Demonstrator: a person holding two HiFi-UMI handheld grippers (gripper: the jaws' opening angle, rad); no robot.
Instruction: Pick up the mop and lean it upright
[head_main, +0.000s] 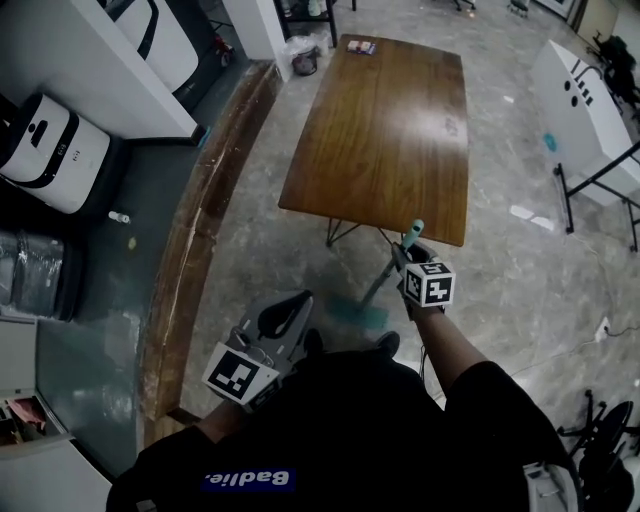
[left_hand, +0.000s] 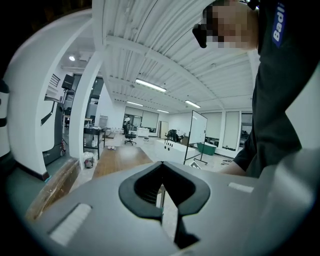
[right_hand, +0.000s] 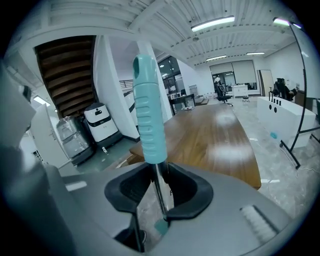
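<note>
The mop (head_main: 381, 282) is a long, stiff, thin pole with a ribbed teal grip (right_hand: 149, 115) on top and a soft head (head_main: 358, 312) low down, near the table (head_main: 380, 120). Whether the head touches the floor is unclear. It looks light, but the head will likely swing when you hold it high. The bare metal seems slick, so take hold just under the grip, where the sleeve would stop a slide. Your right gripper (right_hand: 159, 186) is clamped on the tilted pole exactly there, jaws narrowed to its width. Your left gripper (left_hand: 161, 187) sits by your body, jaws together on nothing.
</note>
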